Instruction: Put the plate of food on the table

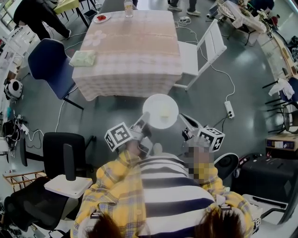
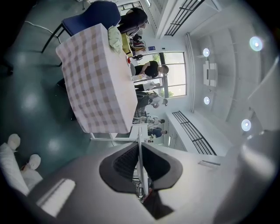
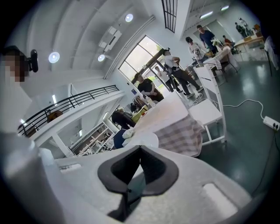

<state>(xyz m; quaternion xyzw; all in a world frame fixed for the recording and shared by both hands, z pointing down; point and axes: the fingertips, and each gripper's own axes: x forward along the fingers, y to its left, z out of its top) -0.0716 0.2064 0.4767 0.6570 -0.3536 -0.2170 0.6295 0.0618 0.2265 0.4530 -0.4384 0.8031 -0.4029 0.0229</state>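
Note:
A white plate (image 1: 160, 110) with a little pale food on it hangs over the floor, just short of the near edge of the table (image 1: 128, 51) with its checked cloth. My left gripper (image 1: 145, 117) is shut on the plate's left rim. In the left gripper view the plate's edge (image 2: 140, 139) runs as a thin white line between the pads of the left gripper (image 2: 140, 151). My right gripper (image 1: 183, 118) hangs just right of the plate, apart from it. In the right gripper view the right gripper (image 3: 139, 151) is shut and empty, with the plate (image 3: 142, 141) beyond it.
On the table stand a small plate of red food (image 1: 101, 18), a glass (image 1: 128, 8) and a green cloth (image 1: 83, 58). A blue chair (image 1: 50, 60) stands at its left, a white folding chair (image 1: 205, 49) at its right. A power strip (image 1: 229, 109) lies on the floor.

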